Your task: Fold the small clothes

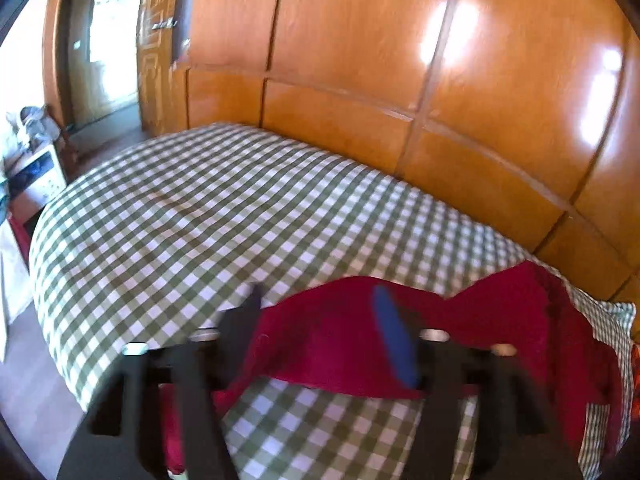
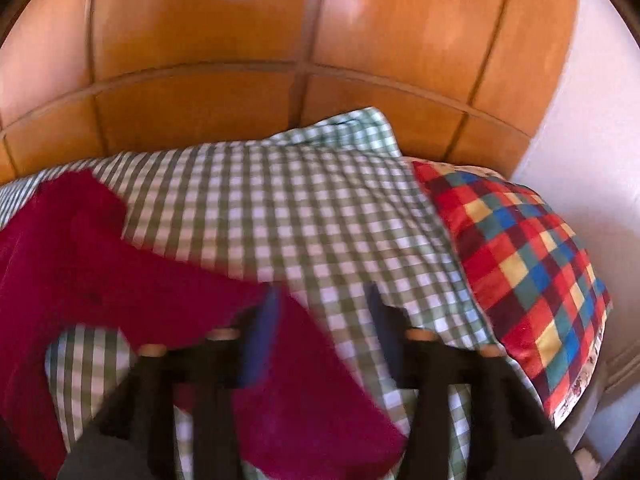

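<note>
A dark red garment (image 1: 344, 344) lies on the green-and-white checked bed cover (image 1: 200, 220). In the left wrist view my left gripper (image 1: 320, 308) is open, its fingers straddling the garment's near-left part just above it. In the right wrist view the same red garment (image 2: 100, 272) spreads from the left to under my right gripper (image 2: 320, 304), which is open with red cloth lying between its fingers (image 2: 266, 328). The frames are blurred, so I cannot tell whether the fingers touch the cloth.
A glossy wooden headboard wall (image 1: 400, 80) runs behind the bed. A bright multicoloured checked pillow (image 2: 520, 264) lies at the right by a white wall (image 2: 600, 140). The bed's left edge drops to the floor (image 1: 32, 380), with cluttered furniture (image 1: 32, 168) and a doorway beyond.
</note>
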A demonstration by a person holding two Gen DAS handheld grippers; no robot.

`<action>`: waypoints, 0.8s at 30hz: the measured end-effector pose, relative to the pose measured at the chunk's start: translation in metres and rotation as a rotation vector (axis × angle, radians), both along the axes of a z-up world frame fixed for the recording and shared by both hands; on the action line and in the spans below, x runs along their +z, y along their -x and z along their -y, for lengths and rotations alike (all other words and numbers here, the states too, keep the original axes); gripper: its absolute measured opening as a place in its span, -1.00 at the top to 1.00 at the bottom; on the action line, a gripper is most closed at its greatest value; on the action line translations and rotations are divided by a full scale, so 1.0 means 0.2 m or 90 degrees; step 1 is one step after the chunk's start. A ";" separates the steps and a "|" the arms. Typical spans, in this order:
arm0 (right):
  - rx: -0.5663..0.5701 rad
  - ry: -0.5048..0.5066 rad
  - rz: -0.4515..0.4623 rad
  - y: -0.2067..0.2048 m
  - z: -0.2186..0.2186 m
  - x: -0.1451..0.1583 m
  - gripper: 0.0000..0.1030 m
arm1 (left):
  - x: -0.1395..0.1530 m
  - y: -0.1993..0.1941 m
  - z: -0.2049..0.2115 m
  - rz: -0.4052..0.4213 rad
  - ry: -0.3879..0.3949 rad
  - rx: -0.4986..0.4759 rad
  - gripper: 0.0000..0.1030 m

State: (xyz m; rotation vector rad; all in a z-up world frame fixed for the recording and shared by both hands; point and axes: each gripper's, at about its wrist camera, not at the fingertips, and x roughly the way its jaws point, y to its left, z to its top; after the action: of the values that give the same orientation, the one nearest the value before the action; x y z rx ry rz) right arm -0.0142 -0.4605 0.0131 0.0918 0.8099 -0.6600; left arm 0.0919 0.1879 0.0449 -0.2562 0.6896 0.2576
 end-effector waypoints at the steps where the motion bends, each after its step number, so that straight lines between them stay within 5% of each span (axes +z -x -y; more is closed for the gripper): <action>1: 0.005 0.003 0.012 0.02 -0.02 0.02 -0.13 | -0.02 0.02 0.04 -0.002 -0.006 -0.016 -0.23; 3: 0.053 -0.049 0.027 0.05 -0.09 0.04 -0.13 | -0.08 0.04 0.10 -0.019 -0.002 -0.056 -0.23; 8: 0.349 -0.394 0.028 0.16 -0.58 -0.03 -0.13 | -0.28 0.16 0.28 -0.070 0.044 -0.162 -0.23; 10: 0.440 -0.516 -0.001 0.19 -0.83 -0.10 -0.11 | -0.35 0.19 0.35 -0.089 0.045 -0.186 -0.23; 13: 0.483 -0.606 -0.078 0.19 -1.16 -0.26 -0.13 | -0.41 0.23 0.44 -0.112 0.066 -0.214 -0.23; 15: 0.473 -0.635 -0.091 0.17 -1.26 -0.33 -0.11 | -0.43 0.25 0.48 -0.115 0.080 -0.229 -0.23; 17: 0.450 -0.633 -0.085 0.14 -1.28 -0.37 0.32 | -0.43 0.27 0.52 -0.114 0.097 -0.245 -0.23; 18: 0.428 -0.623 -0.075 0.13 -1.28 -0.36 0.85 | -0.43 0.28 0.54 -0.111 0.106 -0.256 -0.23; 24: 0.419 -0.506 0.017 0.22 -0.99 -0.11 0.90 | -0.46 0.32 0.68 -0.120 0.183 -0.343 -0.23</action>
State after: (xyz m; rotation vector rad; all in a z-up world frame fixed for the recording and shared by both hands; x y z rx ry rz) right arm -0.0582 -0.2632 -0.0089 0.5271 0.9693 0.3080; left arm 0.0282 0.0524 -0.0466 -0.3109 0.9555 -0.3387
